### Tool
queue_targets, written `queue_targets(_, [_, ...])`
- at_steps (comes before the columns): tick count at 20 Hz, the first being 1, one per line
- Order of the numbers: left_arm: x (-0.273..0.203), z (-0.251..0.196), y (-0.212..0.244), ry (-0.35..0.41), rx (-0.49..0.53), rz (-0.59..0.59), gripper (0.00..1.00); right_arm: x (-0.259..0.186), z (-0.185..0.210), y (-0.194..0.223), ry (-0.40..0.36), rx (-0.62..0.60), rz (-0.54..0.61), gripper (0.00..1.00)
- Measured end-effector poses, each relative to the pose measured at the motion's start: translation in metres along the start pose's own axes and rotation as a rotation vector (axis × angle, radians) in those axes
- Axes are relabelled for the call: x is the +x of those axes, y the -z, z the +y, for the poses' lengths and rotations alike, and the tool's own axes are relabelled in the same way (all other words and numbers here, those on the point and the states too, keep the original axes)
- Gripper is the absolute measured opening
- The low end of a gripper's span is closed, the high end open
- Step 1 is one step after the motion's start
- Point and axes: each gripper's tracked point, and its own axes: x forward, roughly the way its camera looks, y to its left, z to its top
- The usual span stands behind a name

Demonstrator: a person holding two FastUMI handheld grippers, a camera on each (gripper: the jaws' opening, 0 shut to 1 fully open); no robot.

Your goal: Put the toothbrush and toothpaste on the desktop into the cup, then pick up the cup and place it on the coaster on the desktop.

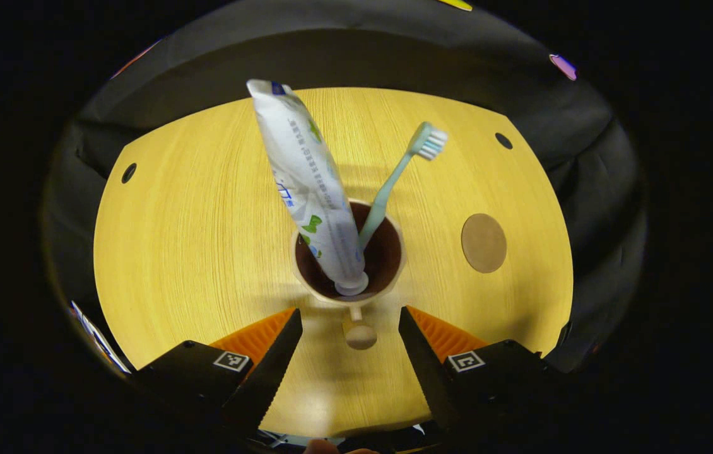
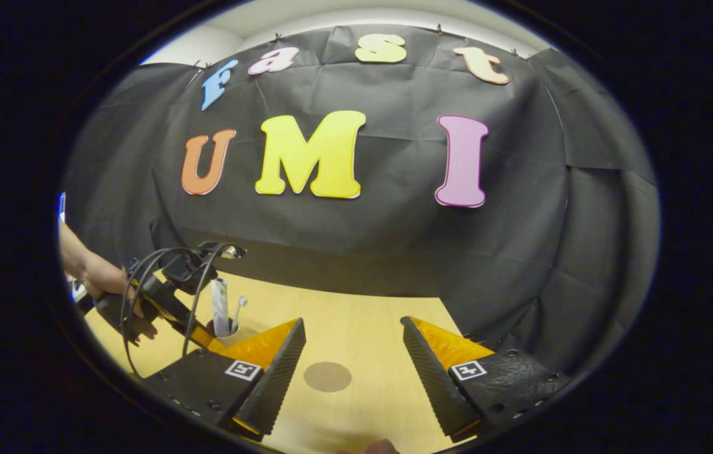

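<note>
The round cream cup with a dark brown inside (image 1: 349, 255) stood on the pale yellow wooden desktop (image 1: 192, 239). Its small handle with a ball-shaped end (image 1: 359, 331) pointed toward the left gripper (image 1: 350, 328). The white toothpaste tube with green and blue print (image 1: 303, 180) stood in the cup, cap end down. Its long side ran up and leaned to the left in the left gripper view. The light green toothbrush with white bristles (image 1: 397, 180) stood beside it, bristles up, leaning the other way. The 2 made a V shape.

The flat round brown coaster (image 1: 484, 243) lay on the desktop, apart from the cup, on its right in that view. So the cup was not on the coaster.

The left gripper's jaws were wide apart, 1 on each side of the handle, touching nothing.

The tube and brush were tall and leaning, so the cup could likely tip if it was bumped or lifted crooked. A grip on only the small handle might slip.

The right gripper (image 2: 353, 353) hung over the desktop with its jaws also wide apart and holding nothing. The coaster lay between them in its view.
</note>
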Motion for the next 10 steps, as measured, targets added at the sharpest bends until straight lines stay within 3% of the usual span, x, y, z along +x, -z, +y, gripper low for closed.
queue_targets(5, [0.009,0.001,-0.005,-0.004,0.000,0.093,0.96,0.001,-0.006,0.004,0.009,-0.005,0.029,0.93])
queue_targets(10, [0.002,-0.005,-0.019,-0.015,-0.004,0.135,0.76,-0.006,-0.015,0.011,0.029,0.007,0.045,0.93])
